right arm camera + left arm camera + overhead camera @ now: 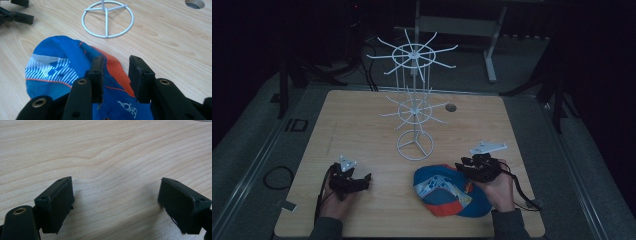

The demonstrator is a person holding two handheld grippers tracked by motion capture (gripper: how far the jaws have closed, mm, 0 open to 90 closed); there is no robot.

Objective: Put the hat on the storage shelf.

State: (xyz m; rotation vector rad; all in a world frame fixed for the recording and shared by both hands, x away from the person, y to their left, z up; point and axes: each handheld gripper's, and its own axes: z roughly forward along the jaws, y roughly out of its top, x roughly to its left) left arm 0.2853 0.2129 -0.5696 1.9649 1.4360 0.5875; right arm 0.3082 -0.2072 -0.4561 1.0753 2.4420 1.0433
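Right gripper point(116, 75) poised over the blue-and-orange fabric cap point(65, 72).
Its jaws stand part-open astride a fold, probably about to pinch; left gripper point(116, 202) gapes wide, empty.

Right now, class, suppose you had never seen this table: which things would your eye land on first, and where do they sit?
First comes the tall white wire display rack with two tiers of spokes, standing on its ring base at the middle of the pale wooden table. Next is the blue, orange and white cap, lying at the near edge. The right tool stands with its jaws either side of the cap's fabric, while the open left tool sits over bare wood.
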